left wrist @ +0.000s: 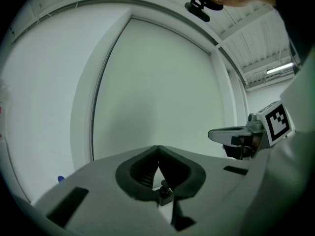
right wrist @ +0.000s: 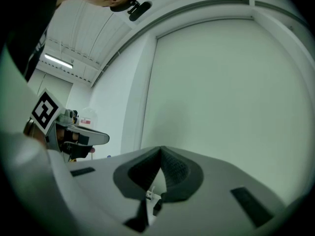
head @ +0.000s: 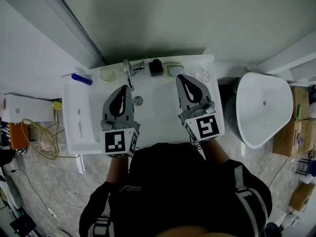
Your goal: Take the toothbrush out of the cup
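A small pale cup (head: 106, 74) stands on the back ledge of the white sink (head: 158, 127), left of the faucet (head: 127, 73). I cannot tell whether anything is in it. A thin pale-teal stick, perhaps a toothbrush (head: 79, 124), lies on the sink's left ledge. My left gripper (head: 124, 90) hangs over the basin, shut and empty (left wrist: 157, 154), and points level at the wall. My right gripper (head: 181, 79), held over the basin's right side, is also shut with nothing in it (right wrist: 160, 152). Each gripper shows in the other's view: the right gripper (left wrist: 236, 134) and the left gripper (right wrist: 81, 137).
A blue object (head: 81, 78), a black item (head: 156, 66), a soap dish (head: 174, 70) and a round disc (head: 201, 75) sit along the back ledge. A white toilet (head: 261, 107) stands to the right, with cardboard boxes (head: 291, 127) beyond. Cables (head: 42, 139) and a white box (head: 27, 107) lie at the left.
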Motion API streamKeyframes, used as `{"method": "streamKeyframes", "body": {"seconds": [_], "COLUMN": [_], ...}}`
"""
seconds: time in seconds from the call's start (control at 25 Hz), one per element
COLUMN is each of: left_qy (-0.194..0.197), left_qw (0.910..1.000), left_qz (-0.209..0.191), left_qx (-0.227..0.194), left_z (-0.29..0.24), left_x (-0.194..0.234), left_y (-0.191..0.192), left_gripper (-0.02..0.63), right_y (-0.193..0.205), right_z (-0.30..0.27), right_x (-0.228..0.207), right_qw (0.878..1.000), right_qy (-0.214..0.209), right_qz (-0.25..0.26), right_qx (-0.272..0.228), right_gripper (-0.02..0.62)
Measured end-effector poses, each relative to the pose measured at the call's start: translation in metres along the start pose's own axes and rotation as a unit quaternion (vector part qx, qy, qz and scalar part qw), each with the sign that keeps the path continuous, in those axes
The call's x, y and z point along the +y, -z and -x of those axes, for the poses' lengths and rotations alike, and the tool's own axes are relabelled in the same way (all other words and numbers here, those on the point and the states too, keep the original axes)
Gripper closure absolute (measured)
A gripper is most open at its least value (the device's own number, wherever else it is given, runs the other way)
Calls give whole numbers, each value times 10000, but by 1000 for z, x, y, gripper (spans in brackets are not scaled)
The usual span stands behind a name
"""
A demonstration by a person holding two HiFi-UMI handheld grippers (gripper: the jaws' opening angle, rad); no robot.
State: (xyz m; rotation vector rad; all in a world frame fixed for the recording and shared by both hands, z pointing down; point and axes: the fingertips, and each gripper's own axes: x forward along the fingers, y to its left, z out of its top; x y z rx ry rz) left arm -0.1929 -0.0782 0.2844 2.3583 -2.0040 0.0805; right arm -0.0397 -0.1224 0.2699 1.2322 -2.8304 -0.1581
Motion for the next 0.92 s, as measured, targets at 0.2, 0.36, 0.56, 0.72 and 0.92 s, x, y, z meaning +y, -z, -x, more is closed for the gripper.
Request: {"method": "streamKeyframes", "body": {"seconds": [0.2, 0.36, 0.56, 0.72, 0.92], "left_qy": [-62, -95, -60, -70, -63], "left_qw": [10000, 9999, 9999, 9999, 9999], "left_qz": [-37, -95, -58, -73, -75], "left_qx": [24, 37, 79, 70, 84], "left_z": [2, 3, 3, 4, 5], "left_x": [3, 5, 3, 4, 7], "left_y": [1, 4, 8, 8, 8], "left_gripper": [604, 604, 604, 604, 604], "right_y": [2, 6, 7, 9, 7], "right_z": [4, 6, 8, 8, 8], "right_x": [-7, -8, -6, -7, -5], "right_qw": [9999, 9998, 9999, 9997, 9998], "right_qy": [110, 154, 133, 163, 160], "right_qz": [24, -18, -11, -43, 7], "right_qx": [55, 83, 106, 147, 137], "right_gripper": [591, 591, 591, 591, 591]}}
